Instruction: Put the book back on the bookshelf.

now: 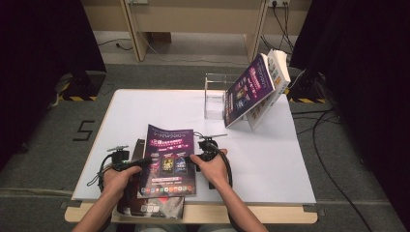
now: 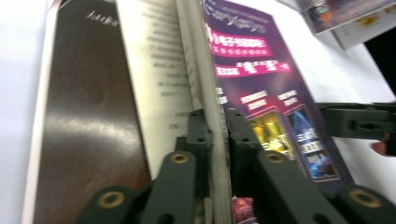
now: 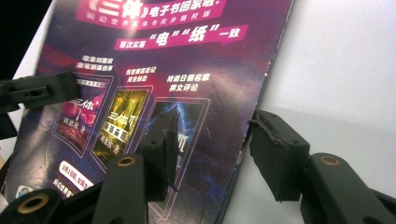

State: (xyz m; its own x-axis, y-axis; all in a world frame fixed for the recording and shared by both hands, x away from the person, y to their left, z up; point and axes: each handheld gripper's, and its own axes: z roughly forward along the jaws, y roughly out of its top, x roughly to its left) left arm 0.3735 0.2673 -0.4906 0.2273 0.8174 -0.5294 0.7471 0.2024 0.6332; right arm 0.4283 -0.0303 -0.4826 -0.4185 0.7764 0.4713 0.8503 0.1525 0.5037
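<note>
A purple-covered book [image 1: 169, 159] [image 2: 261, 79] [image 3: 154, 60] lies near the table's front edge, between my two hands. My left gripper [image 1: 145, 161] [image 2: 218, 128] is shut on its left edge, the jaws pinching the cover and a thin bundle of pages. A white text page [image 2: 163, 70] shows just beside that clamped edge. My right gripper [image 1: 197, 155] [image 3: 212, 135] stands open astride the book's right edge, one jaw over the cover, the other over the bare table, and neither pad presses on it.
A dark book [image 1: 154, 205] [image 2: 88, 121] lies under the purple one and sticks out over the front edge of the white table [image 1: 270, 159]. At the back stands a clear acrylic holder [image 1: 215, 96], with two books [image 1: 249, 92] leaning against it.
</note>
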